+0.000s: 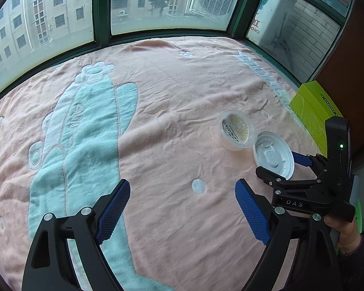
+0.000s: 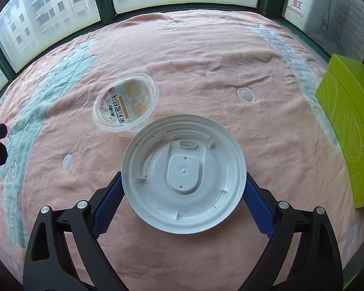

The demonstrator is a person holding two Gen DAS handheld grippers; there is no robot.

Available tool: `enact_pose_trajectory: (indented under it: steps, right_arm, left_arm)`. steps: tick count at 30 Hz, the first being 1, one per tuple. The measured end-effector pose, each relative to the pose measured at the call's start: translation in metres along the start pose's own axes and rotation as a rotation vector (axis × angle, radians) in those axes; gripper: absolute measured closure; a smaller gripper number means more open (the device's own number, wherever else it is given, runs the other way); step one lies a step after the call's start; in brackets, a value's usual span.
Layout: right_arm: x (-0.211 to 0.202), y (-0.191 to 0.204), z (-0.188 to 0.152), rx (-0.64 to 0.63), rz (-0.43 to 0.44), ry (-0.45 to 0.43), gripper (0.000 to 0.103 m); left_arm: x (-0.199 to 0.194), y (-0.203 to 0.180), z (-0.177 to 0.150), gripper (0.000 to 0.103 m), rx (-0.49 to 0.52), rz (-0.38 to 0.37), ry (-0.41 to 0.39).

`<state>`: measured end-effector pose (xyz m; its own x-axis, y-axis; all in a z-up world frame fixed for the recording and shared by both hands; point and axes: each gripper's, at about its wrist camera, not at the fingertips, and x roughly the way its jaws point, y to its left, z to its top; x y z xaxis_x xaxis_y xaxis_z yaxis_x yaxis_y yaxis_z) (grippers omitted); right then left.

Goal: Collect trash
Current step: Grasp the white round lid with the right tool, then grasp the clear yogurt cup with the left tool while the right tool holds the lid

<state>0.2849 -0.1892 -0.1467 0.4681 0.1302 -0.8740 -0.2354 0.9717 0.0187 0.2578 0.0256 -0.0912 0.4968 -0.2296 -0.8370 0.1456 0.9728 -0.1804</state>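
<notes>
A big window [image 1: 60, 12] is running along the back, and tall buildings are showing through the glass. A pink blanket [image 1: 172, 92] is lying under everything, a bit wrinkled. On its left side a pale green picture [image 1: 85, 133] is showing in the cloth.

The left gripper [image 1: 182, 184] is pointing down at the blanket. Its two blue fingers [image 1: 114, 208] are standing wide apart. Nothing is sitting between them, only bare pink cloth, so it is holding nothing.

To the right of that, a small clear plastic cup [image 2: 126, 106] is lying on the blanket. It is tipping a little toward the cameras, and its printed seal with orange and black writing is facing up. It is sitting right beside the lid, and from the right wrist camera their edges are looking as if they are touching.

The round white lid [image 2: 184, 177] is lying with its hollow side up, just this side of the cup. It is sitting right between the fingers of the right gripper [image 2: 183, 186]. Those fingers are also standing wide apart, one on each side of the lid. The lid's rim is hiding the fingertips, so I cannot tell if they are squeezing it or only waiting beside it.

A person's hand [image 1: 341, 230] in a dark sleeve is holding the right gripper's handle.

At the far right, a bright green box [image 2: 346, 133] is resting on the blanket's edge, well apart from the lid and the cup.
</notes>
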Motion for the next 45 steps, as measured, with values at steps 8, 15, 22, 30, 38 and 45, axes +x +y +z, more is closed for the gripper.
enact_pose_trajectory:
  steps: [8,15,22,30,38,45]
  right_arm:
    - [-0.029,-0.013,-0.012,0.004,-0.014,-0.012,0.011]
    - [-0.052,-0.029,-0.024,0.014,-0.019,-0.025,0.011]
    - [-0.072,-0.043,-0.036,0.024,-0.024,-0.041,0.011]
    - [-0.085,-0.051,-0.046,0.042,-0.016,-0.055,0.011]
    - [-0.094,-0.056,-0.051,0.056,-0.015,-0.066,0.011]
    - [-0.104,-0.056,-0.058,0.073,-0.012,-0.080,0.011]
  left_arm:
    - [0.018,-0.030,0.015,0.015,0.047,-0.015,0.006]
    - [0.047,-0.057,0.034,0.014,0.073,-0.011,0.021]
    - [0.080,-0.079,0.049,0.014,0.093,0.003,0.056]
    - [0.111,-0.091,0.060,0.014,0.090,0.028,0.090]
    - [0.125,-0.085,0.063,0.037,0.050,0.008,0.121]
    - [0.112,-0.089,0.057,0.040,0.058,-0.001,0.101]
